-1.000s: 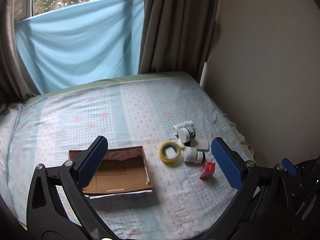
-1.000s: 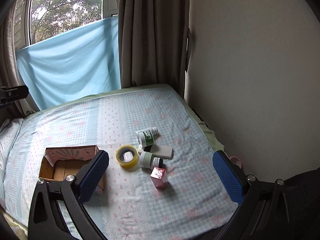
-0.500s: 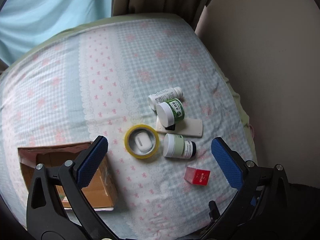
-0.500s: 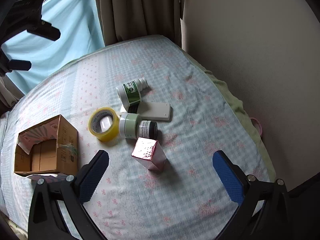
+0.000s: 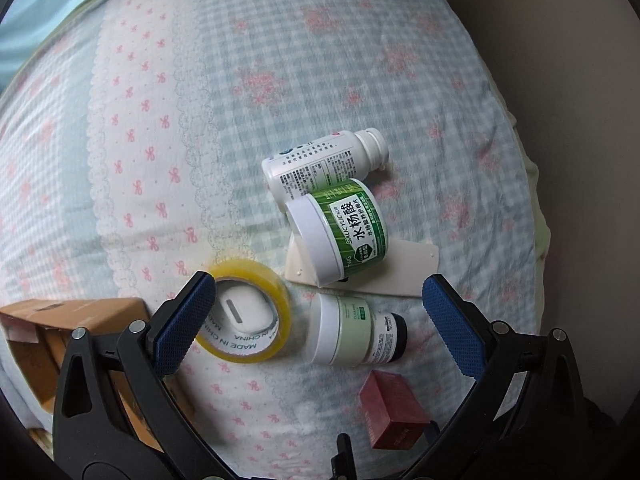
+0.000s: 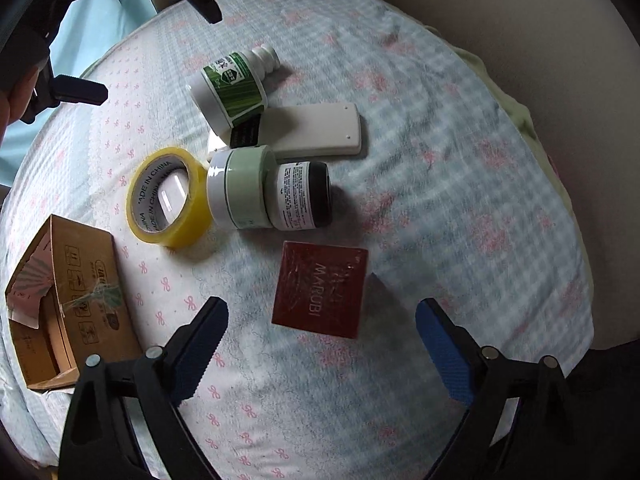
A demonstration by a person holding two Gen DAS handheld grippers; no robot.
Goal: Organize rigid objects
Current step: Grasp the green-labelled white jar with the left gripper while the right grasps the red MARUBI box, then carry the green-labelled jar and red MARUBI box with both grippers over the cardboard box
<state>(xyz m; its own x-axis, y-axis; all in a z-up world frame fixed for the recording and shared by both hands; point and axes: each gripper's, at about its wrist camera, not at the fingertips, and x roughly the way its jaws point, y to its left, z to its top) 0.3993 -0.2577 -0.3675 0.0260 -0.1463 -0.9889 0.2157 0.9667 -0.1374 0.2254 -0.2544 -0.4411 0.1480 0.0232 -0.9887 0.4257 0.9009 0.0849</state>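
Your left tongs (image 5: 316, 324) hang released above the pale green jar (image 5: 354, 330) on the bed (image 5: 160, 120), the yellow tape roll (image 5: 248, 316) just beside it. Your right tongs (image 6: 320, 340), jaws just narrowing and gripping nothing, straddle the red box (image 6: 320, 290) near the bed's right edge; the cardboard box (image 6: 68, 308) sits at its left edge.

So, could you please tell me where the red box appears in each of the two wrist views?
Left wrist: the red box sits at the bottom right, just inside the right finger, below the pale green jar.
Right wrist: the red box lies near the centre, above the open jaws.
Shared landmark: the yellow tape roll, left of the jar in both.
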